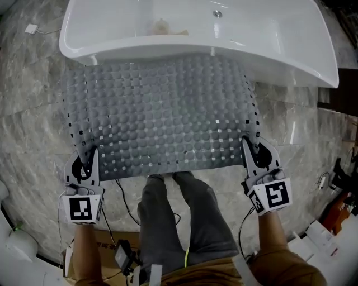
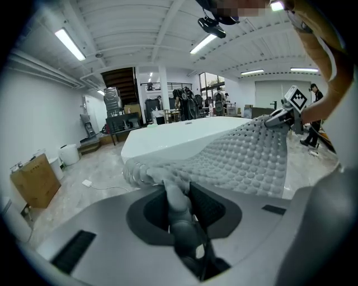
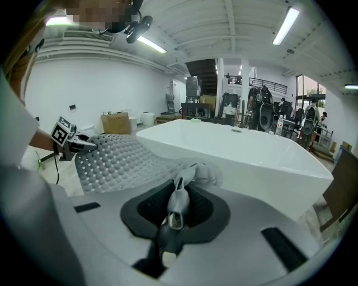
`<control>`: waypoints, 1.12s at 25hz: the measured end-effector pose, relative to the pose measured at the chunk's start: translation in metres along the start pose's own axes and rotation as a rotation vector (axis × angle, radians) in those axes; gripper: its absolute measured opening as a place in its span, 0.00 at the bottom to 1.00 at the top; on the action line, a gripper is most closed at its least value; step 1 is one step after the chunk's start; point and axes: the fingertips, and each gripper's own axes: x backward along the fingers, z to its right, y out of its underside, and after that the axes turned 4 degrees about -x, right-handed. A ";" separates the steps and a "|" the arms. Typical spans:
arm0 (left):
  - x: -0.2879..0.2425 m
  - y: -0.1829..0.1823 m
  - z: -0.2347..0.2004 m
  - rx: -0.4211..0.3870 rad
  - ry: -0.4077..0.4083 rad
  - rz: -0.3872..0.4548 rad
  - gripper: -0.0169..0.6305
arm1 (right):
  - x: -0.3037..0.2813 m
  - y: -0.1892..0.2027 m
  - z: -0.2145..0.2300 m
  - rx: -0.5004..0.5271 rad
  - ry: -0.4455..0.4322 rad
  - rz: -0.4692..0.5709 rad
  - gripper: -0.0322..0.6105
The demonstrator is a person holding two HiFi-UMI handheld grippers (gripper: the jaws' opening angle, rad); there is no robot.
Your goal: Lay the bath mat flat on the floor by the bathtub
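- Tongs, left: grey plastic jaws pinched tight on the near left corner of the bath mat, with a fold of it squeezed between the ribbed black pads.
- Marker cube: white, printed with a black square pattern, mounted behind the left jaws.
- Cardboard box: brown, standing on the floor at the far left of the left gripper view. Its print is too small to read.
- Bath mat: grey, soft, rectangular, covered in rows of round bumps and pierced with small holes. Both near corners are held up and the mat is stretched between the two tongs. Its far edge lies by the near wall of the tub; I cannot tell whether that edge touches the floor.
- Bathtub: glossy white, oval, freestanding. It has a round metal drain and a small pale lump inside, kind unclear.
- Tongs, right: jaws closed tight on the near right corner of the mat.
- Floor: grey veined stone tile.
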 end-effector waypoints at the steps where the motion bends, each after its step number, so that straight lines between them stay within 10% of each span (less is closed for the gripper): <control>1: -0.003 0.004 0.001 -0.005 0.003 -0.010 0.15 | -0.004 0.003 0.001 0.000 0.000 0.000 0.13; 28: 0.024 -0.043 -0.015 -0.036 -0.097 0.024 0.15 | -0.005 -0.055 0.004 0.073 -0.022 0.078 0.13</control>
